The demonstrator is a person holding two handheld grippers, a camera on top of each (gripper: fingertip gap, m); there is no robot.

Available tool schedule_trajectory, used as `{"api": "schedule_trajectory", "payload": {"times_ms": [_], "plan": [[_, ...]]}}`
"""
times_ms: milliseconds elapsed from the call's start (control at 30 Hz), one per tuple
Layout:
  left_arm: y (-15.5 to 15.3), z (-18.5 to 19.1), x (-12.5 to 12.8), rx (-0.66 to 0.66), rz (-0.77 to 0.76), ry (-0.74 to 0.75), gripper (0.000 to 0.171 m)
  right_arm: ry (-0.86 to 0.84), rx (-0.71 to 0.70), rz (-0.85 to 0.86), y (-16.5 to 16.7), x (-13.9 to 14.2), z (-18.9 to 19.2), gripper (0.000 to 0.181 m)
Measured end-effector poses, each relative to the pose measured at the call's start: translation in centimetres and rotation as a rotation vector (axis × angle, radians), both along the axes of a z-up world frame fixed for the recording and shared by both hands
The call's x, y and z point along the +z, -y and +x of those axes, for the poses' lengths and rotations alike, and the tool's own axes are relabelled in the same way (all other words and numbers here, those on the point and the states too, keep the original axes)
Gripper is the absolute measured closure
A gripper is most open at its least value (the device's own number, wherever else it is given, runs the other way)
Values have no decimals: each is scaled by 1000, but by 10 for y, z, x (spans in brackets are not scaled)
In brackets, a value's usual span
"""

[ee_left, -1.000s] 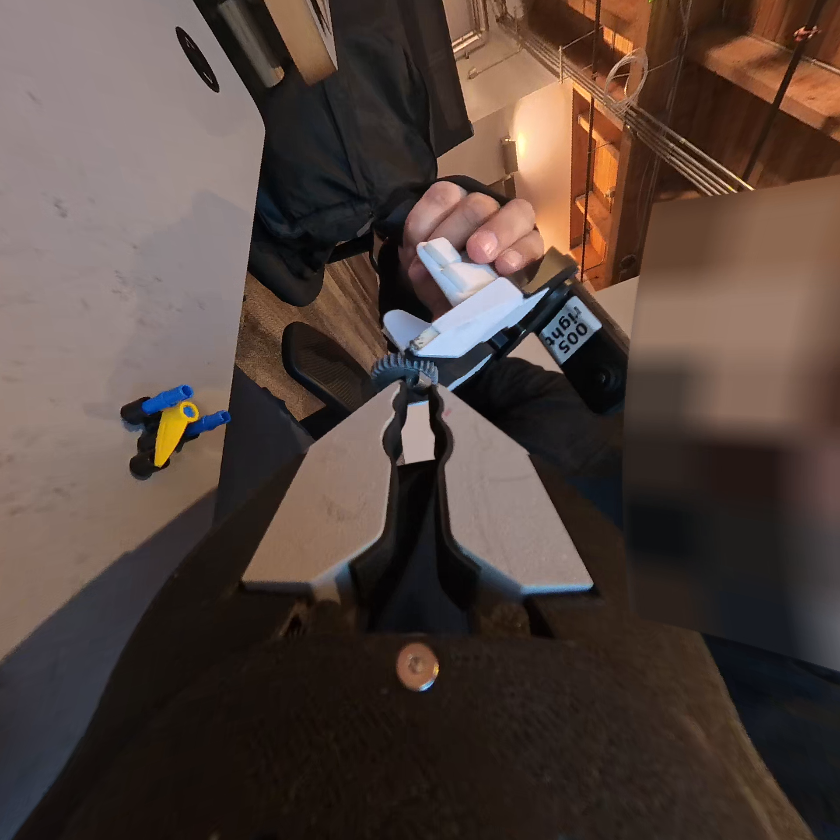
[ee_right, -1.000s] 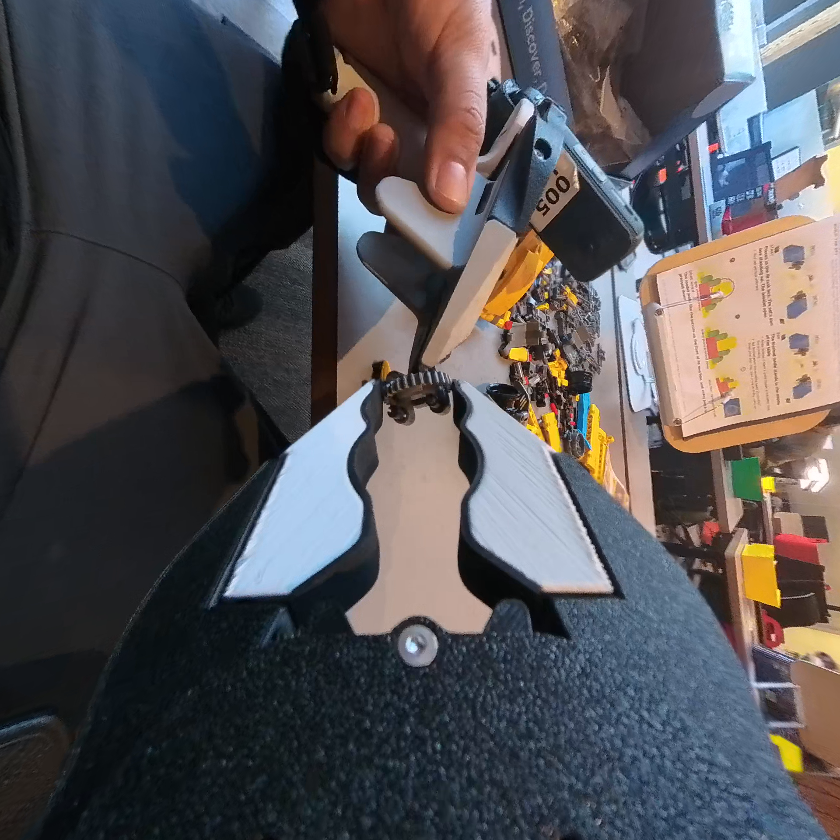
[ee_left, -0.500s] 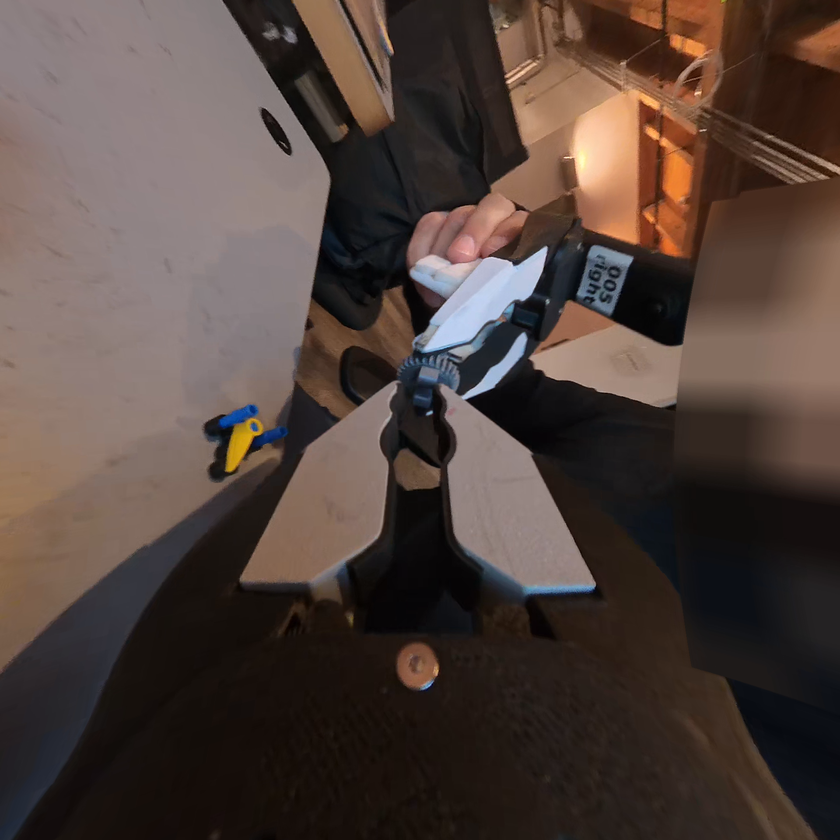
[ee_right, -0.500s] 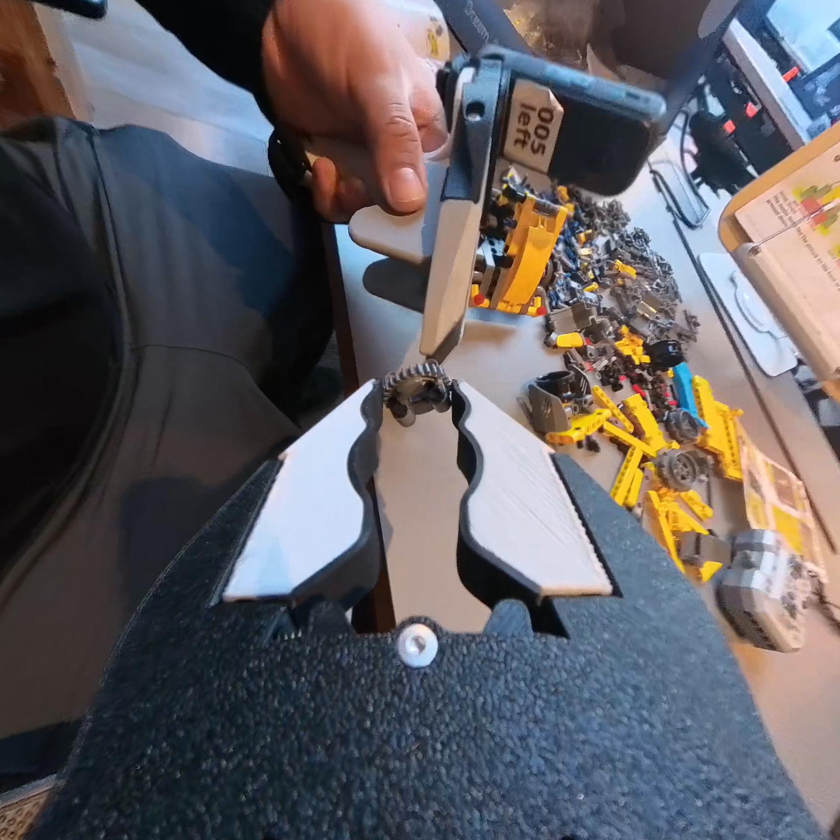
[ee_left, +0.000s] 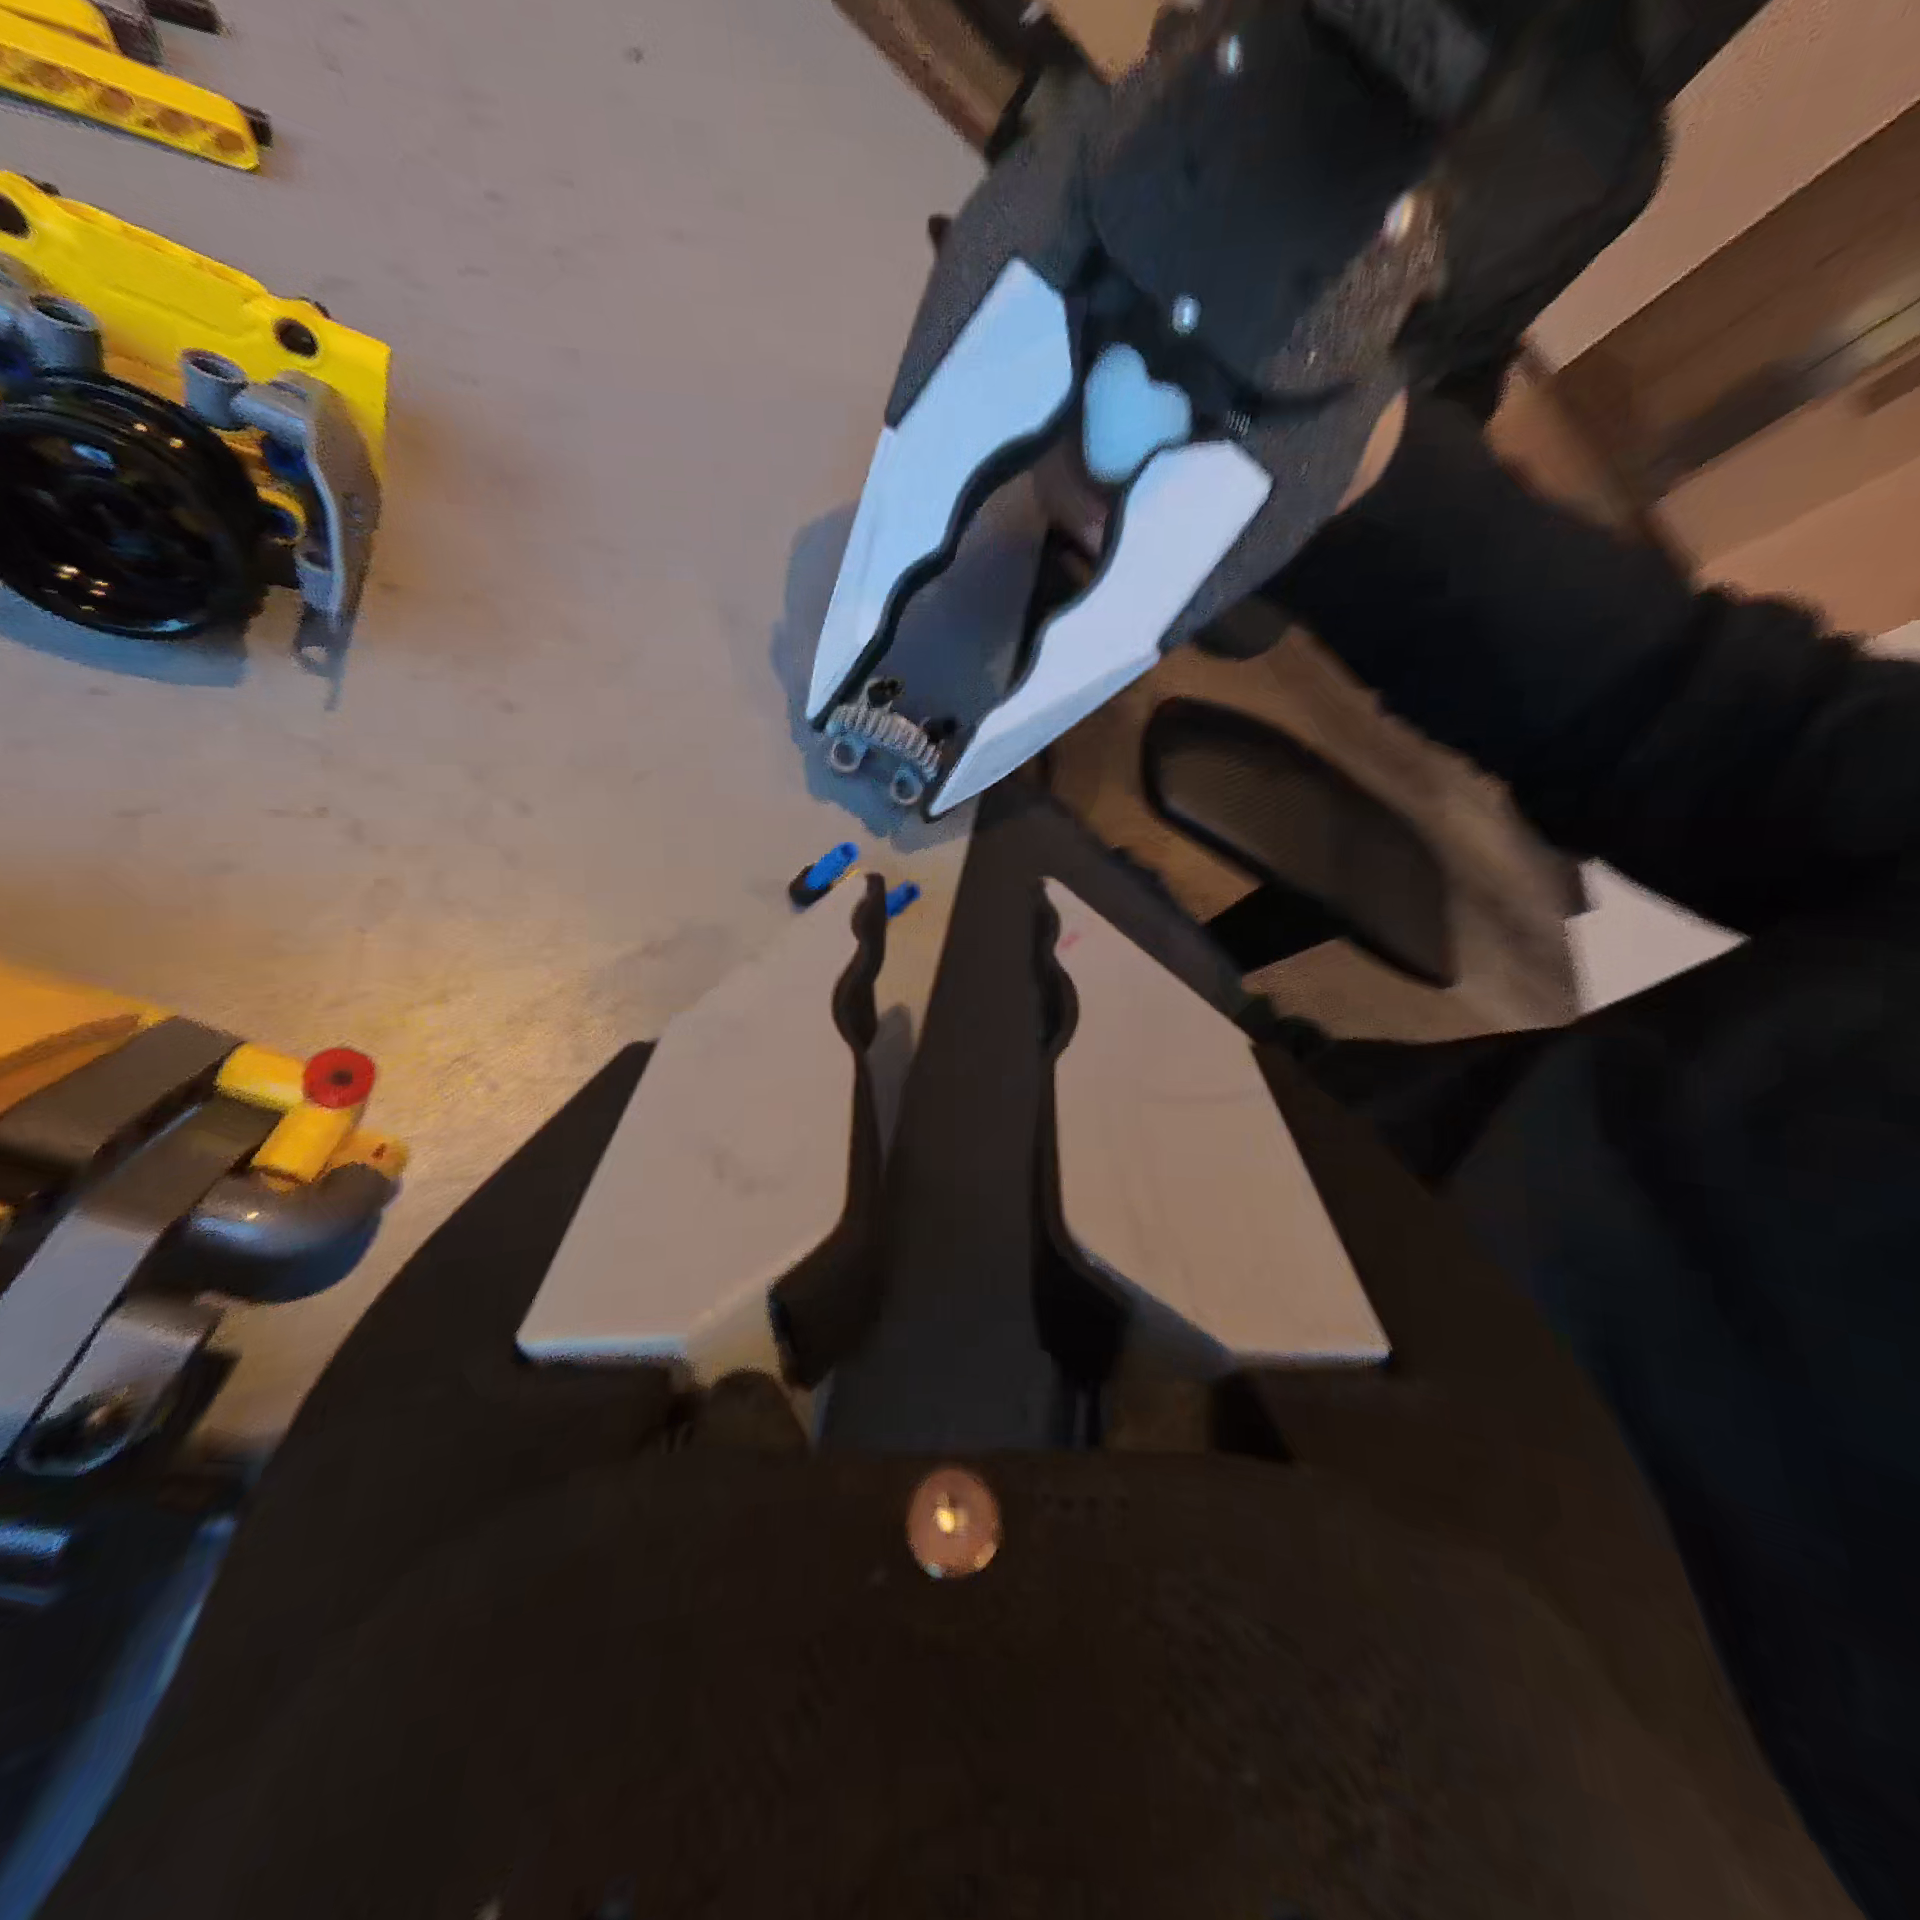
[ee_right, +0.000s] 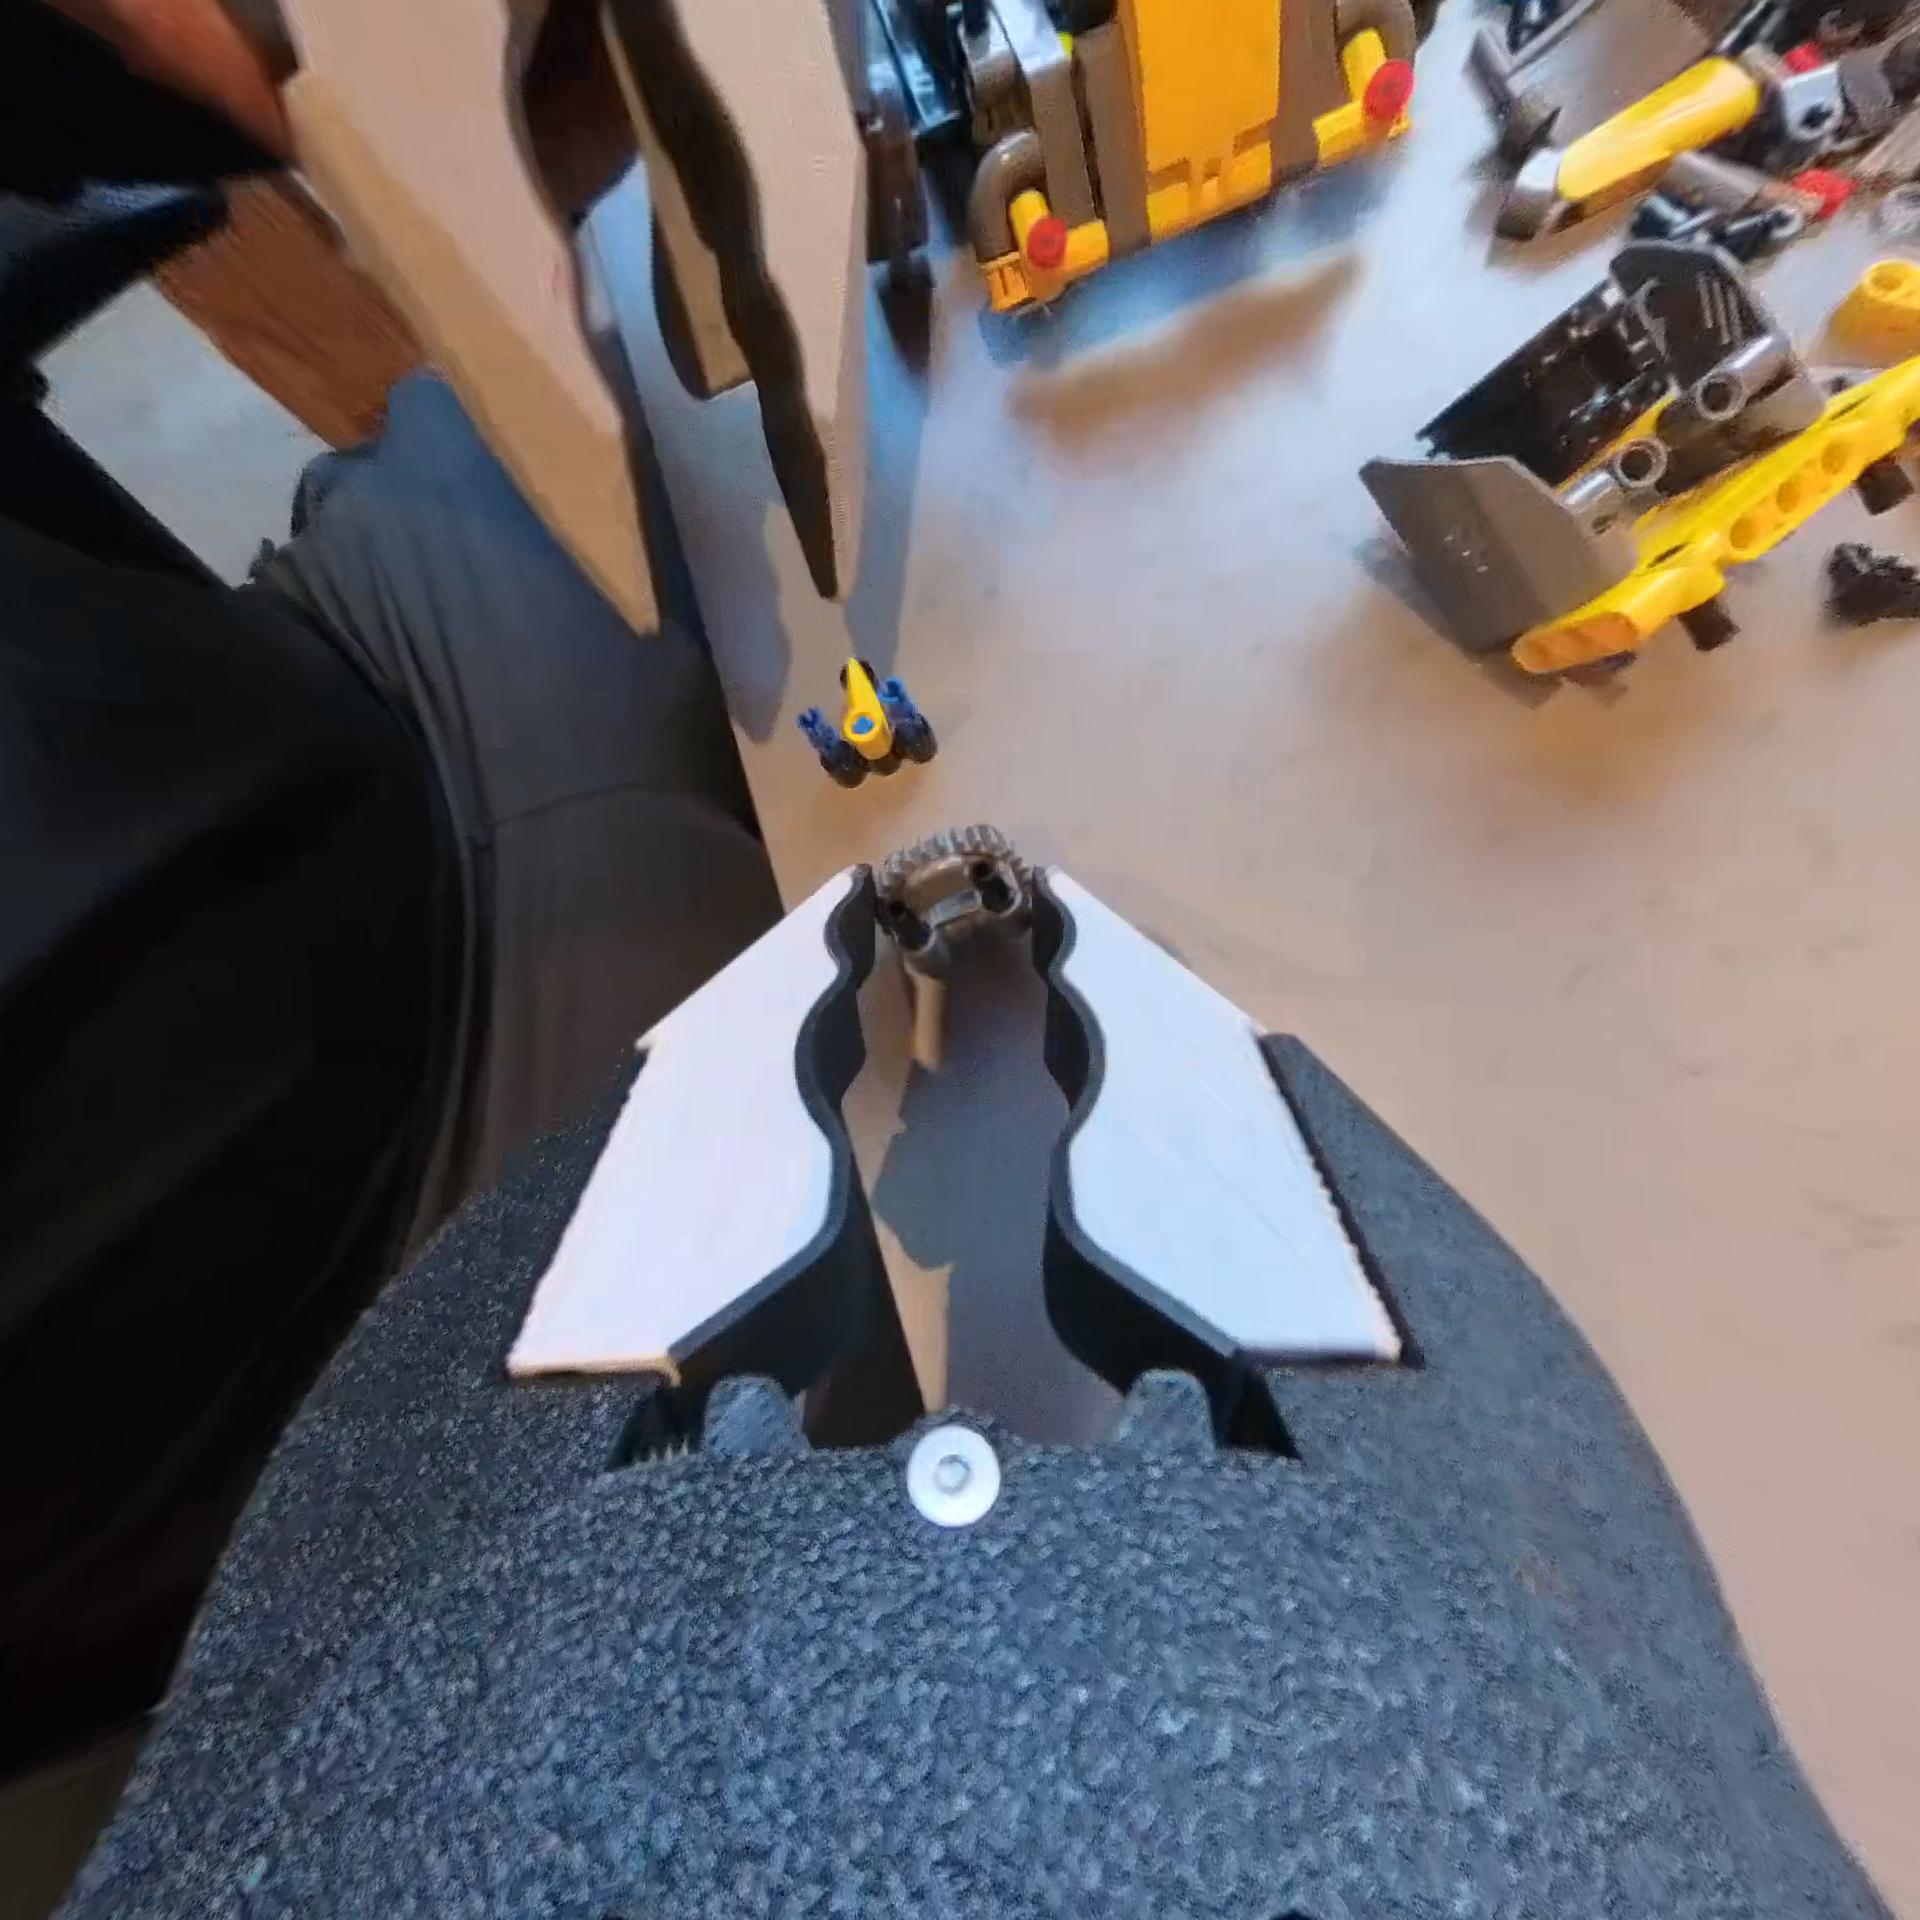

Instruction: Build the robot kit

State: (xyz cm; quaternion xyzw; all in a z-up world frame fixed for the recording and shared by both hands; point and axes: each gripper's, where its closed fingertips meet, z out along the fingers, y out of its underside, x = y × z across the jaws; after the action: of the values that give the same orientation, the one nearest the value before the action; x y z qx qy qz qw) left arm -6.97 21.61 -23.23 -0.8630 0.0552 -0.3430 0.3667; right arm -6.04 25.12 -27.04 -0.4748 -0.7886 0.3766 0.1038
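Note:
My right gripper (ee_right: 953, 878) is shut on a small grey gear piece with black pins (ee_right: 951, 904) and holds it just above the pale table (ee_right: 1299, 987), near its edge. In the left wrist view the right gripper (ee_left: 883, 764) points down at the table with the gear piece (ee_left: 883, 736) in its tips. My left gripper (ee_left: 956, 899) is open and empty, right above a small blue, yellow and black pin cluster (ee_left: 826, 868) that its finger partly hides. In the right wrist view the left gripper (ee_right: 738, 608) hangs open over that cluster (ee_right: 868, 722).
Yellow and black building-toy assemblies lie on the table: a wheel unit (ee_left: 156, 499), a chassis with red pins (ee_right: 1195, 135), and a grey scoop on a yellow beam (ee_right: 1558, 540). The person's dark clothing (ee_right: 208, 935) and a chair arm (ee_left: 1299, 831) lie beyond the table edge. Across from one pair of fingers to the other is roughly 6 centimeters.
Both grippers held the gear piece together in the air. The left gripper has let go and opened. Both have swung down over the table, and the right gripper still holds the gear piece.

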Motion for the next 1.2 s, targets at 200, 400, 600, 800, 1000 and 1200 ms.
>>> {"api": "schedule_trajectory", "payload": {"times_ms": [200, 400, 600, 800, 1000, 1200], "plan": [[8, -3, -20, -23, 3, -216, 141, 26, 4, -3, -9, -3, -6, 152], [8, -10, -29, -17, 14, -291, 141, -7, 22, 51, -9, -4, -4, 152], [4, -6, -16, -29, 118, -324, 137, -93, 0, -110, 3, 22, -4, 152], [5, -8, -25, -72, 154, -453, 133, -215, -4, -306, 13, 50, 1, 151], [1, 7, 3, -110, 327, -533, 137, -238, 12, -532, 33, 73, 5, 152], [4, 22, 28, -139, 477, -628, 164, -318, -7, -655, 44, 84, 3, 152]]}}
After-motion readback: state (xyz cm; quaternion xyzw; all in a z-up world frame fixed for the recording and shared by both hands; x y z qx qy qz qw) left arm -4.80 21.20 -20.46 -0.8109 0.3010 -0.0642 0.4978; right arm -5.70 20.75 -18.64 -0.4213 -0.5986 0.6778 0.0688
